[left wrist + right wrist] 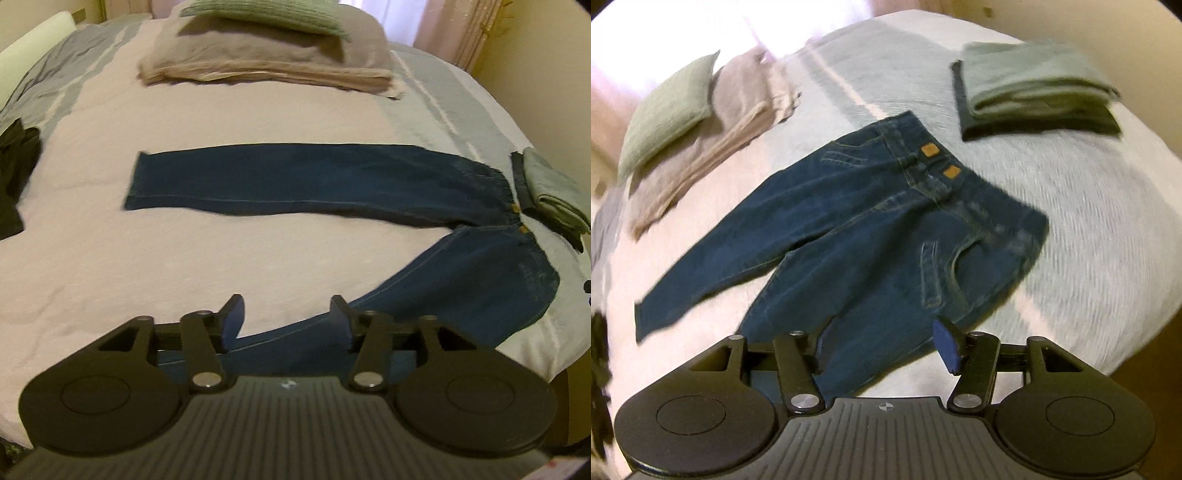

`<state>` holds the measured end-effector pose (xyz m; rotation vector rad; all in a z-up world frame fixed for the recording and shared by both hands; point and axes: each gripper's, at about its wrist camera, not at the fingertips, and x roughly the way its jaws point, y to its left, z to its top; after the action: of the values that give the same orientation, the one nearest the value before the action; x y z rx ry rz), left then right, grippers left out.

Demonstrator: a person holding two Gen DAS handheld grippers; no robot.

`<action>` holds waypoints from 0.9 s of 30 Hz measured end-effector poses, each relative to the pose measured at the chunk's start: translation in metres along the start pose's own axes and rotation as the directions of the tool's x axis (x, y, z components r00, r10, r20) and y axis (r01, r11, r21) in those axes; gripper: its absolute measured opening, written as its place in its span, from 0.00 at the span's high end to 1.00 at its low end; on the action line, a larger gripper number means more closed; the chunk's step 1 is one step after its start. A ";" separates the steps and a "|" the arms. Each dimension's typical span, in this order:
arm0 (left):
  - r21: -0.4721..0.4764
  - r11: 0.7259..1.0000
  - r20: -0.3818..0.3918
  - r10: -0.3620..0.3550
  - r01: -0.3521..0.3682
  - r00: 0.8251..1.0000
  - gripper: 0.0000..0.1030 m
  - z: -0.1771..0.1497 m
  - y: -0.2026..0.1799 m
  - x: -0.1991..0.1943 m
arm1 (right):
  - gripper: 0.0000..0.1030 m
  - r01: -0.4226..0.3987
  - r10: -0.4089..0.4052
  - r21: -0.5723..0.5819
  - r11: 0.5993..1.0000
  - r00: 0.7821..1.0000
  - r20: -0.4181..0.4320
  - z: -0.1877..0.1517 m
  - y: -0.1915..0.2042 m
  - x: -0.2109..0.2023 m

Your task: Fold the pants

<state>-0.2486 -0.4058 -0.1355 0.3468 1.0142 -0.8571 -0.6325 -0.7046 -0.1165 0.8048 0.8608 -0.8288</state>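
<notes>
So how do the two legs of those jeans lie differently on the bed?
The far leg lies straight and flat across the bed; the near leg angles away from it, making a V. The far leg's hem is in plain view, while the near leg's end is hidden beneath the left hand-held gripper. Both are dark blue denim, joined at the waistband.

Bedspread (129,258) lies bare between jeans (295,177) legs.
</notes>
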 end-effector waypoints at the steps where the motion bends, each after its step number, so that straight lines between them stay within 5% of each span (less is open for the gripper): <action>1: -0.007 1.000 -0.001 0.001 -0.001 1.000 0.47 0.001 -0.013 0.003 | 0.42 0.005 -0.006 -0.041 0.999 1.000 -0.014 0.009 -0.005 0.001; 6: -0.083 0.996 -0.040 0.041 -0.044 0.998 0.31 0.004 -0.086 0.006 | 0.29 0.003 -0.020 -0.195 0.981 0.996 -0.086 0.052 -0.034 0.007; 14: -0.118 0.980 -0.092 0.147 -0.157 0.985 0.09 -0.016 -0.167 -0.017 | 0.27 -0.045 -0.025 -0.446 0.894 0.988 -0.152 0.080 -0.037 0.010; 27: -0.053 0.982 -0.092 0.174 -0.180 0.980 0.03 -0.034 -0.185 -0.034 | 0.26 -0.108 0.007 -0.537 0.837 0.982 -0.186 0.054 0.003 -0.004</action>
<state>-0.4183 -0.4859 -0.1013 0.4186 1.0710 -0.6532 -0.6146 -0.7479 -0.0902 0.3940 1.1578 -0.4182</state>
